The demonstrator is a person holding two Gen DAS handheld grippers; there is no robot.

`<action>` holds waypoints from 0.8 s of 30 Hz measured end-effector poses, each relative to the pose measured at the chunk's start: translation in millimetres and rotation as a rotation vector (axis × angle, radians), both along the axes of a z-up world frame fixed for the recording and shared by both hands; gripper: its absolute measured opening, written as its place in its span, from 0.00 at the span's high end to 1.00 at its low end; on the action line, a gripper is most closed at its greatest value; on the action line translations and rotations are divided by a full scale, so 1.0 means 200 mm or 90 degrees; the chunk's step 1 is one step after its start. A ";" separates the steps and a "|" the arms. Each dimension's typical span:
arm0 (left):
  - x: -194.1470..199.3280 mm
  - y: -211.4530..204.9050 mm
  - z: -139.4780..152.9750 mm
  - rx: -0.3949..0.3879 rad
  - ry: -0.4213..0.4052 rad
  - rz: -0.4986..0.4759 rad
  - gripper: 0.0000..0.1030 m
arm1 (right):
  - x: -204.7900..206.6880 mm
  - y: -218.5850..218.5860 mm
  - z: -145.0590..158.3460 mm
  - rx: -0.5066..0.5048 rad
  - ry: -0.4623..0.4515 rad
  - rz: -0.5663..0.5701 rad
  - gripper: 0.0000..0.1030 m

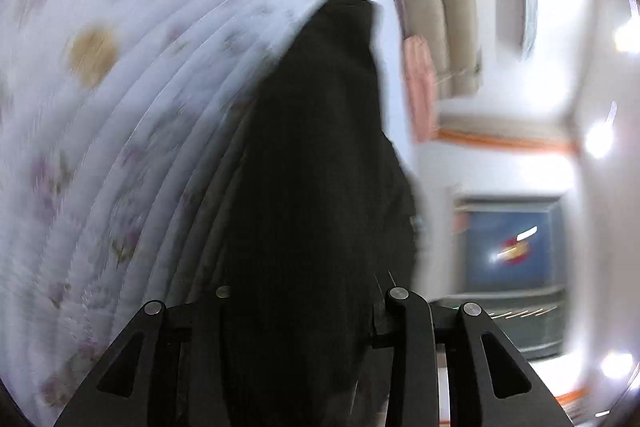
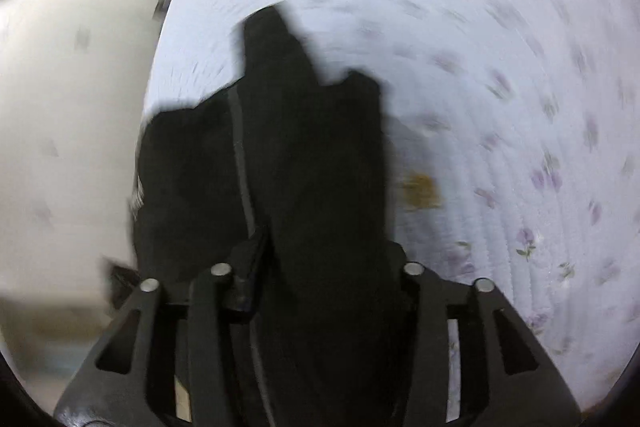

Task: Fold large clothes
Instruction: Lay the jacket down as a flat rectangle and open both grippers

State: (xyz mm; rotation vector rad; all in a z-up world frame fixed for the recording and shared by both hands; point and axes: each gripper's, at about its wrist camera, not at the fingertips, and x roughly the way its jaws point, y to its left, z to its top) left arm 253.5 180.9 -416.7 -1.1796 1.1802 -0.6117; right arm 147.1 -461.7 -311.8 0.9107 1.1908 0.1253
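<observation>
A large black garment (image 1: 320, 167) hangs from my left gripper (image 1: 300, 307), which is shut on it; the cloth covers the fingertips. In the right wrist view the same black garment (image 2: 312, 167) drapes over my right gripper (image 2: 316, 267), which is also shut on it. A grey seam or zipper line (image 2: 242, 163) runs down the cloth. The garment is held up above a white quilted bed cover with small purple flowers (image 1: 140, 107), also in the right wrist view (image 2: 500, 107). Both views are blurred by motion.
A yellow-brown patch (image 1: 93, 53) marks the bed cover, also in the right wrist view (image 2: 420, 191). Beyond the bed edge are a beige headboard or cushions (image 1: 432, 7), a pink cloth (image 1: 418, 83), white walls and a dark screen (image 1: 516, 243).
</observation>
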 end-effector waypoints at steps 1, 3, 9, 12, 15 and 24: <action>-0.01 0.02 0.01 0.012 -0.006 -0.005 0.59 | -0.02 -0.05 -0.03 0.024 -0.001 -0.016 0.56; -0.02 0.06 0.10 0.077 -0.037 -0.021 0.54 | -0.04 -0.08 0.01 -0.003 -0.003 -0.012 0.52; -0.12 0.23 0.50 0.326 -0.094 0.002 0.45 | -0.09 -0.04 0.36 -0.222 -0.031 0.008 0.48; -0.22 0.11 0.75 0.450 -0.159 -0.002 0.43 | -0.15 0.17 0.64 -0.353 -0.126 0.043 0.48; -0.32 -0.15 0.91 0.542 -0.234 -0.041 0.33 | -0.16 0.48 0.80 -0.398 -0.190 0.090 0.47; -0.36 -0.88 0.65 0.682 -0.258 -0.166 0.32 | -0.16 0.93 0.35 -0.513 -0.061 0.218 0.44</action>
